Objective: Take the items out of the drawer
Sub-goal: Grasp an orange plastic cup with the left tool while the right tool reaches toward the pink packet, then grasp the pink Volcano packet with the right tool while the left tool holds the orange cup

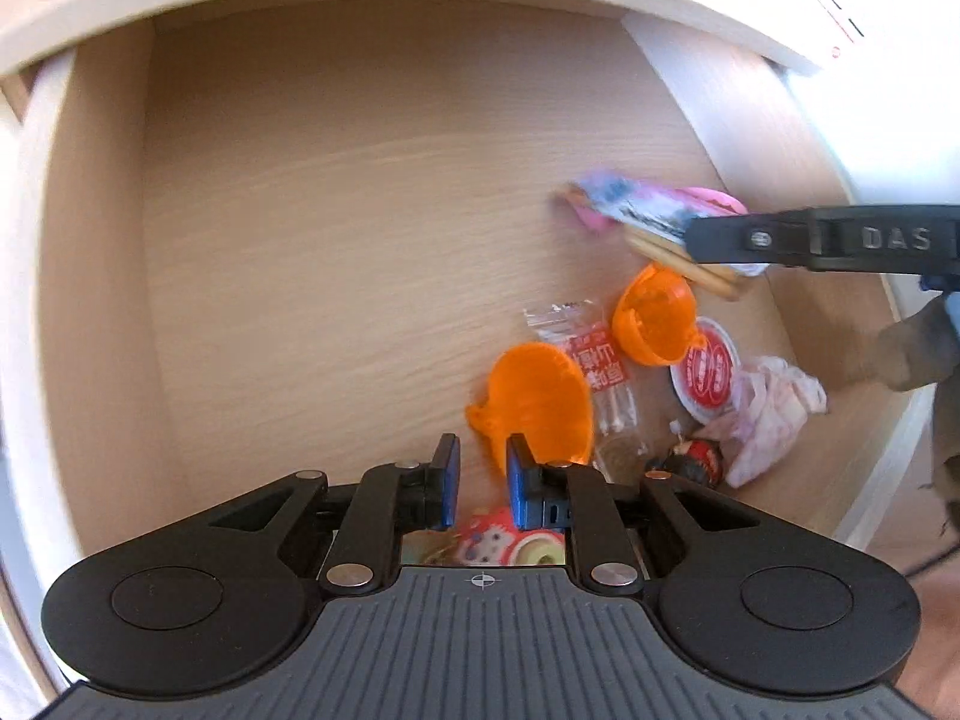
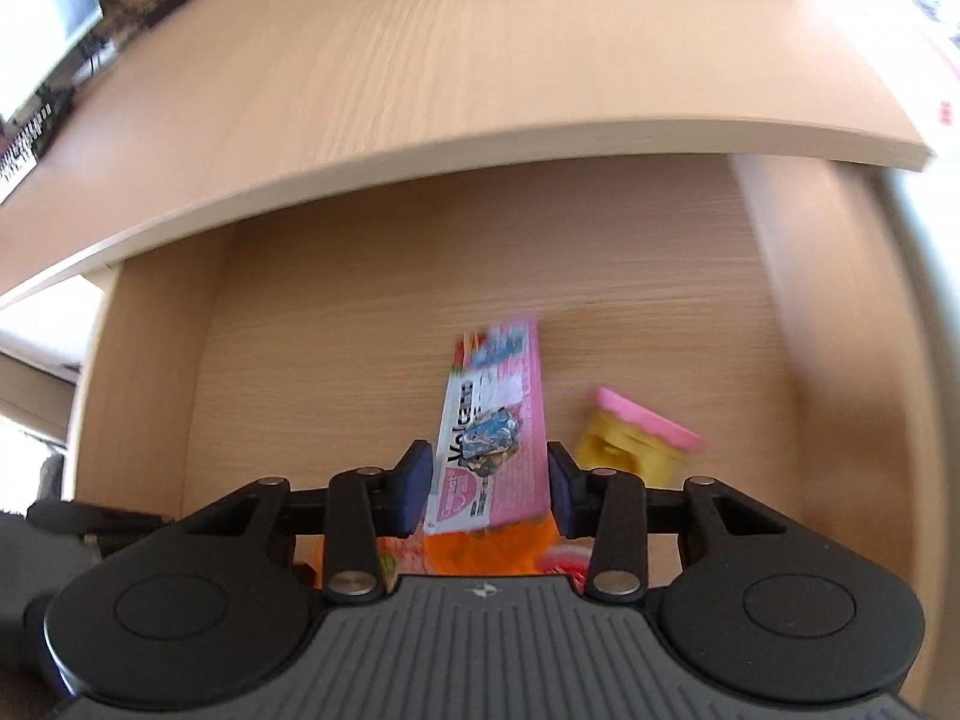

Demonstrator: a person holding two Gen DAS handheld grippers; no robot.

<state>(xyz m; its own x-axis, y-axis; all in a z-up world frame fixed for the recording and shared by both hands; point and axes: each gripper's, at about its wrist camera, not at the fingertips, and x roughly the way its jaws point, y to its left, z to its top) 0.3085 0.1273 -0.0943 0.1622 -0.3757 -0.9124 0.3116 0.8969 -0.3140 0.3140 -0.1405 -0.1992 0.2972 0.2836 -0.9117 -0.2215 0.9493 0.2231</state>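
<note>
- The drawer is pulled out from under the surface, and its wooden floor is mostly bare; the items lie together in its right front part.
- The pink packet stands between the pads of the right tool. Both pads are just at its edges, but the blur does not let one tell if they really press on it.
- In the left view the same packet lies near the right wall, with the black finger of the right tool over it.
- A yellow block with a pink top is just beside the packet, on its right.
- Two orange shells lie near the front, one closer to the left tool and one beside a round red and white lid.
- A clear sachet with red print lies between the shells.
- A crumpled white bag is near the right wall.
- The left tool hangs over the nearer shell with a narrow gap between its blue pads, and nothing is gripped in it.
</note>
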